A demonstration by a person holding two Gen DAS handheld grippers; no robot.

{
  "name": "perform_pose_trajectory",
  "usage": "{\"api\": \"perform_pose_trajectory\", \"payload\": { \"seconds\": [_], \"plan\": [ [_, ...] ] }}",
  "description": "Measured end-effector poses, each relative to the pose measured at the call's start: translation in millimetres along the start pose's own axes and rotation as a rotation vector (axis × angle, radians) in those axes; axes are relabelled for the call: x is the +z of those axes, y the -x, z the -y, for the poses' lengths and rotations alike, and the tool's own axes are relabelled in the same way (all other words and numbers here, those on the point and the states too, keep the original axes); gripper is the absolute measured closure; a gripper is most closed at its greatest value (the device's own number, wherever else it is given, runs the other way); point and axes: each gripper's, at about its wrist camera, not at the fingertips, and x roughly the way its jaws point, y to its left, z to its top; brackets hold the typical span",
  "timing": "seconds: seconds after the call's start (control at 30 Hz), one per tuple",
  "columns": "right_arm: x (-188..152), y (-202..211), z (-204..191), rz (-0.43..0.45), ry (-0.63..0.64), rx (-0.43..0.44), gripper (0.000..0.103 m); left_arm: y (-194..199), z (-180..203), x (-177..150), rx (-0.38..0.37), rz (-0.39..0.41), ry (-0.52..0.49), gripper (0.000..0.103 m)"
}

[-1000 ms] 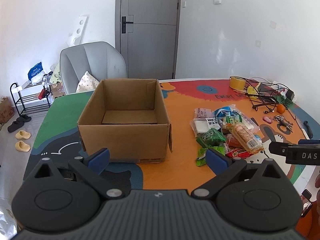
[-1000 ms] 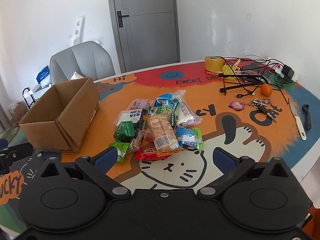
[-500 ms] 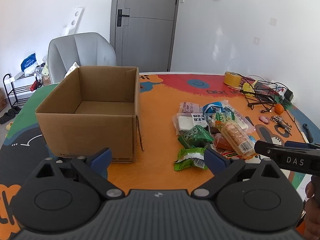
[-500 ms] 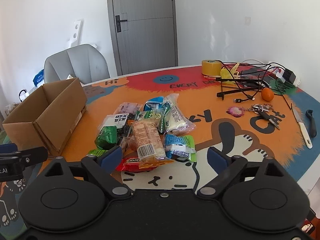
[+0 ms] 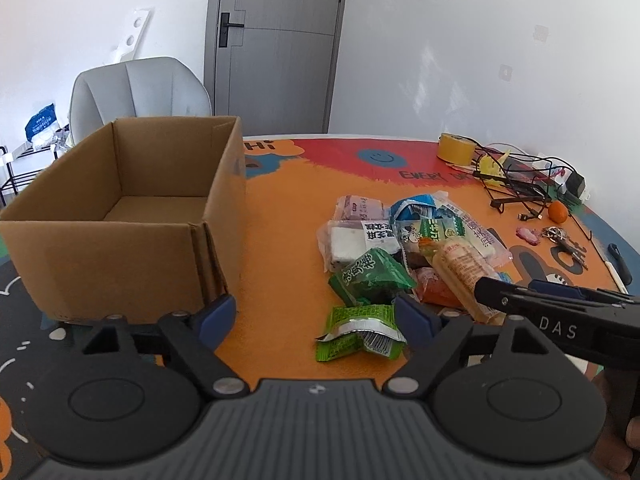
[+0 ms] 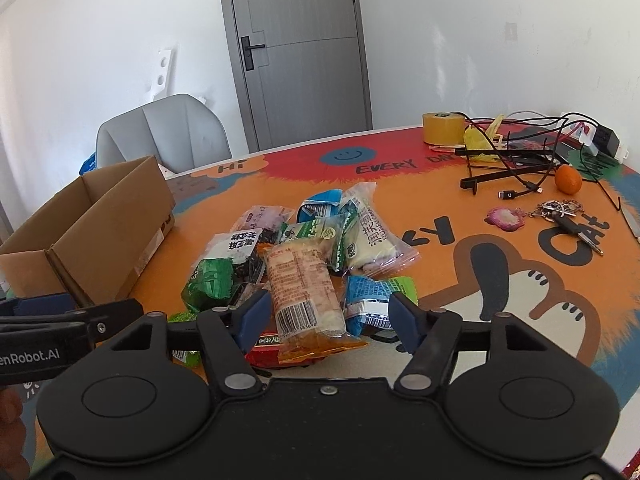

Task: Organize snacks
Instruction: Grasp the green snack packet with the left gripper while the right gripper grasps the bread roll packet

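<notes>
Near the middle of the worktop (image 6: pixel 452 216) a heap of snack packets (image 6: pixel 308 256) is piled, with an open cardboard box (image 5: pixel 132 208) set toward the left edge. Both the left gripper (image 5: pixel 314 318) and right gripper (image 6: pixel 324 316) are held with jaws wide, nothing gripped.

White walls (image 5: pixel 460 60), grey door (image 5: pixel 276 40) w/ black handle at rear. Grey chair (image 5: pixel 140 92) behind table (image 5: pixel 280 216); rack (image 5: pixel 16 168) at left. Bright, even light.
</notes>
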Motion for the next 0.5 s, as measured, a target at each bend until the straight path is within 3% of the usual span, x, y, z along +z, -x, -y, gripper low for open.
{"api": "perform_pose_trajectory", "payload": {
  "seconds": [0.13,0.33,0.43,0.5],
  "plan": [
    [-4.4,-8.3,-1.5,-0.017,0.012,-0.006,0.044,-13.2,1.9,-1.6,-0.027,-0.026,0.004,0.029],
    [-9.8,-13.0,1.2,-0.041,0.012,-0.022,0.054,-27.7,2.9,-5.1,-0.04,-0.061,0.017,0.029],
    [-13.1,-9.7,5.3,-0.031,-0.014,-0.005,0.064,-32.4,4.5,-8.6,-0.043,-0.073,0.02,0.034],
    [-14.8,-7.0,7.9,-0.02,-0.03,-0.01,0.065,-35.3,6.3,-11.4,-0.044,-0.086,0.022,0.039]
  ]
}}
